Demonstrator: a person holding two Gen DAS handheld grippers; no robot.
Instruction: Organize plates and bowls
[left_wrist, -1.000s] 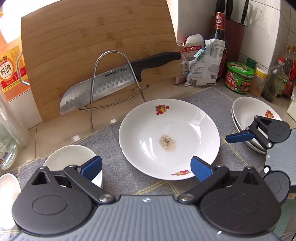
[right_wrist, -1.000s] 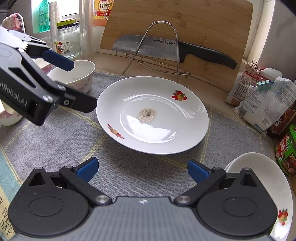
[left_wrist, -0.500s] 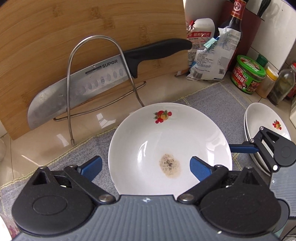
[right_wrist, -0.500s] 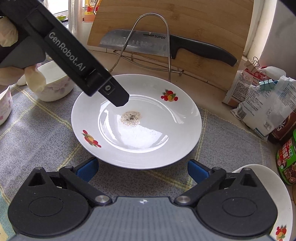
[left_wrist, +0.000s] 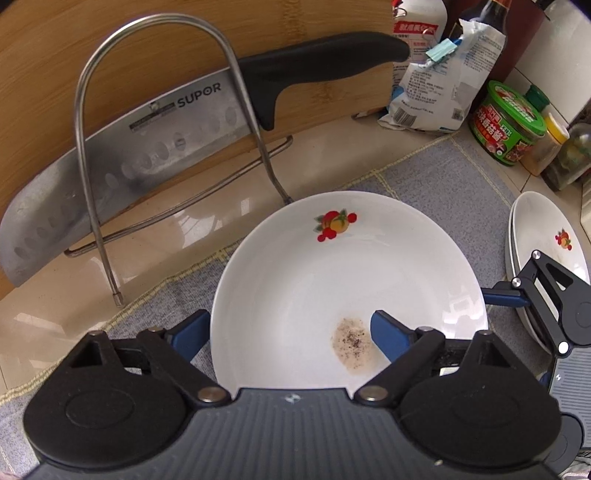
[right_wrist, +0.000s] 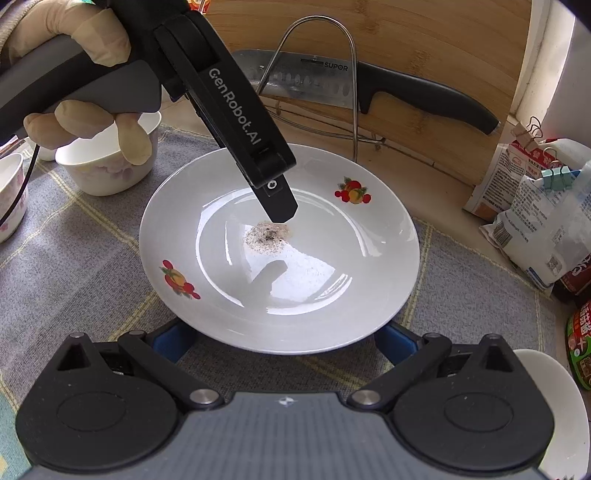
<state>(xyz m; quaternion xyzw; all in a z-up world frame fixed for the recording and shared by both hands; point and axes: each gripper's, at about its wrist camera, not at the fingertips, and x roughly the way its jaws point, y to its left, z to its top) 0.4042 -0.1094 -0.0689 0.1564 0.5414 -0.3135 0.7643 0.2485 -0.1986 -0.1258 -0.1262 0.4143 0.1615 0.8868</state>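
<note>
**Closing on the smeared plate**

At the middle of the grey woven mat (right_wrist: 74, 258), far rim near its back edge: a shallow round white plate (right_wrist: 332, 258), glossy, printed with red-and-orange fruit. Inside, only a speckled brownish smear (right_wrist: 267, 236) at the centre. Toward the mat's left edge: a white bowl (right_wrist: 110, 166) with faint pink flowers, and part of a second bowl (right_wrist: 9, 192); contents of both not visible. At the right edge: two stacked white plates (left_wrist: 535, 229) with the same fruit print, the top one bare.

Left tongs (left_wrist: 290, 321), gripped by a gloved hand (right_wrist: 74, 74): just been closing, about half spread, straddling the plate's left rim, with one blue pad outside it and the other over the basin beside the smear. Not clear whether that tip touches the glaze; nothing pinched.

Right tongs (right_wrist: 282, 334): spread wide, low at the plate's near rim, with that rim overlapping both pads; gripping nothing.

Behind the mat: a bent wire rack (left_wrist: 85, 110), a dimpled steel knife (left_wrist: 147, 147) and a bamboo board (left_wrist: 110, 44).
</note>
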